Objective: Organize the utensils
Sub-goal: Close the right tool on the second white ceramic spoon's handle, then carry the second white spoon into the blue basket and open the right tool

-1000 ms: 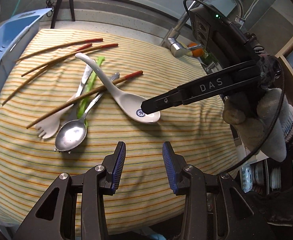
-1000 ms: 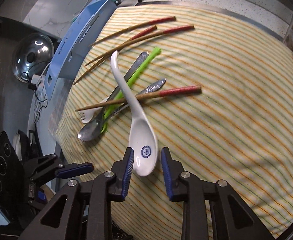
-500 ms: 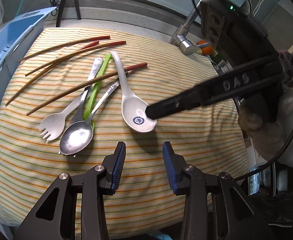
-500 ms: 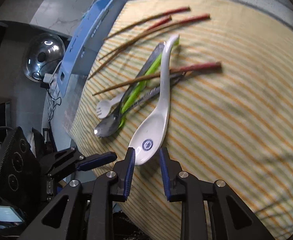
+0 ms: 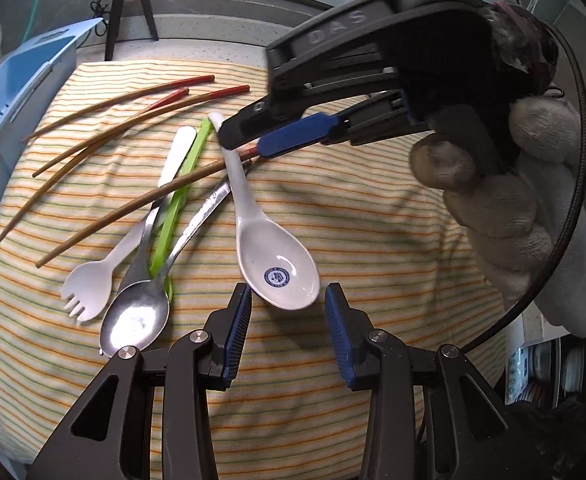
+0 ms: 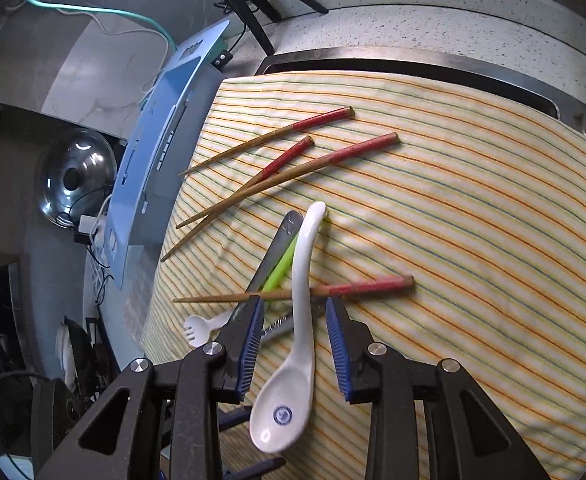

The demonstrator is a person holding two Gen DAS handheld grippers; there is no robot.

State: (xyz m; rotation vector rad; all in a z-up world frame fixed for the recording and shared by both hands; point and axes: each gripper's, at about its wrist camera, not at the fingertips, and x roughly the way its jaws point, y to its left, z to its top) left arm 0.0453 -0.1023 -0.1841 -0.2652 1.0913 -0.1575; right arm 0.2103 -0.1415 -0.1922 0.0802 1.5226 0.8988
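A white ceramic spoon [image 5: 279, 272] with a blue emblem lies on the striped cloth [image 5: 373, 240], bowl toward me. My left gripper [image 5: 289, 300] is open, and the bowl's near edge sits just past its fingertips, untouched. My right gripper [image 5: 245, 140], held by a gloved hand [image 5: 513, 216], hovers over the spoon's handle. In the right wrist view the right gripper [image 6: 293, 308] straddles the spoon [image 6: 293, 360]. Its jaws are opening and the pads stand clear of the handle. One red-tipped chopstick [image 6: 357, 287] crosses under the handle.
Beside the spoon lie a metal spoon [image 5: 137, 320], a white plastic fork [image 5: 93, 284], a green handle [image 5: 177, 204] and three more chopsticks [image 5: 133, 120]. A blue rack [image 5: 21, 92] stands off the cloth's left edge. A metal lid [image 6: 77, 176] sits beyond it.
The right gripper swung the white spoon round by its bowl, let go and moved up over the handle with wider jaws. The left gripper came closer to the bowl.
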